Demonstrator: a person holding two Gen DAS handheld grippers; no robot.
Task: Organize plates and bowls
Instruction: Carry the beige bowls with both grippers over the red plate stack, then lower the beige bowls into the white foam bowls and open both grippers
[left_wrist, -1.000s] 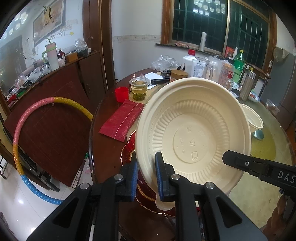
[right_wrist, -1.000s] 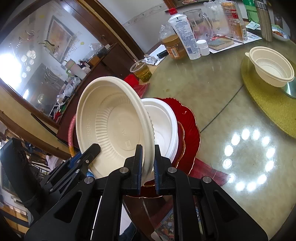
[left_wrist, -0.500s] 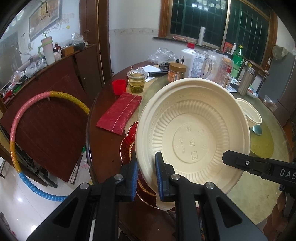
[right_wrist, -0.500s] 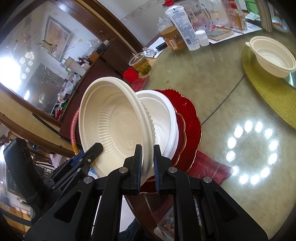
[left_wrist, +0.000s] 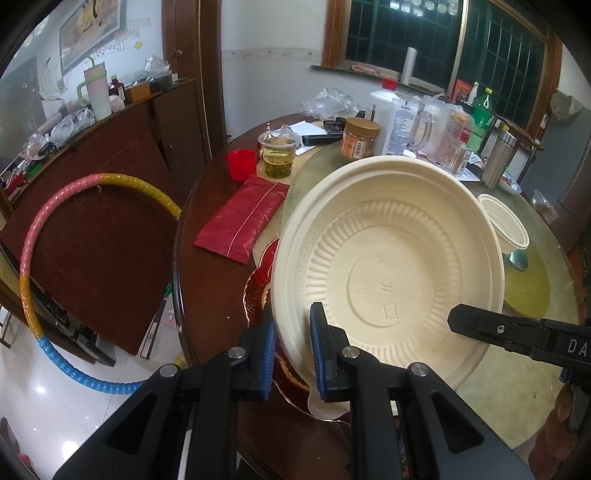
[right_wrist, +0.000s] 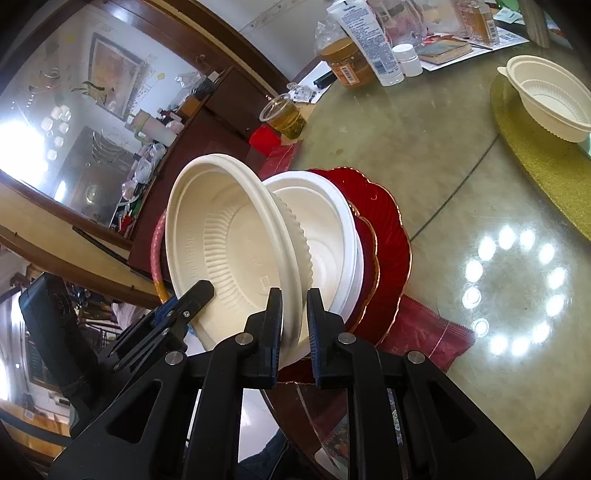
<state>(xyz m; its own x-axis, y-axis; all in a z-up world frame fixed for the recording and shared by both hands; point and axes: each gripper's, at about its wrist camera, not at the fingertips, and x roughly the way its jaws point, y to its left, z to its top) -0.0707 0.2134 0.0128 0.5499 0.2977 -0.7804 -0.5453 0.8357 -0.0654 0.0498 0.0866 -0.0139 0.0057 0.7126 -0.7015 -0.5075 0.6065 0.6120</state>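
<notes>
round table (right_wrist: 424, 155), red plates (right_wrist: 388, 236), gold mat (right_wrist: 535, 147), red packet (left_wrist: 242, 218)

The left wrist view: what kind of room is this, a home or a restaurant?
Most likely a home dining room: a round wooden table crowded with jars and bottles, a dark sideboard with household clutter, and a hula hoop leaning against it.

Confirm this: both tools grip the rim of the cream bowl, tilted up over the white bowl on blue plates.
Wrong on one point: the plates are red, not blue, as the right wrist view shows. Both tools, left and right, do grip the cream bowl, tilted over the white bowl.
</notes>
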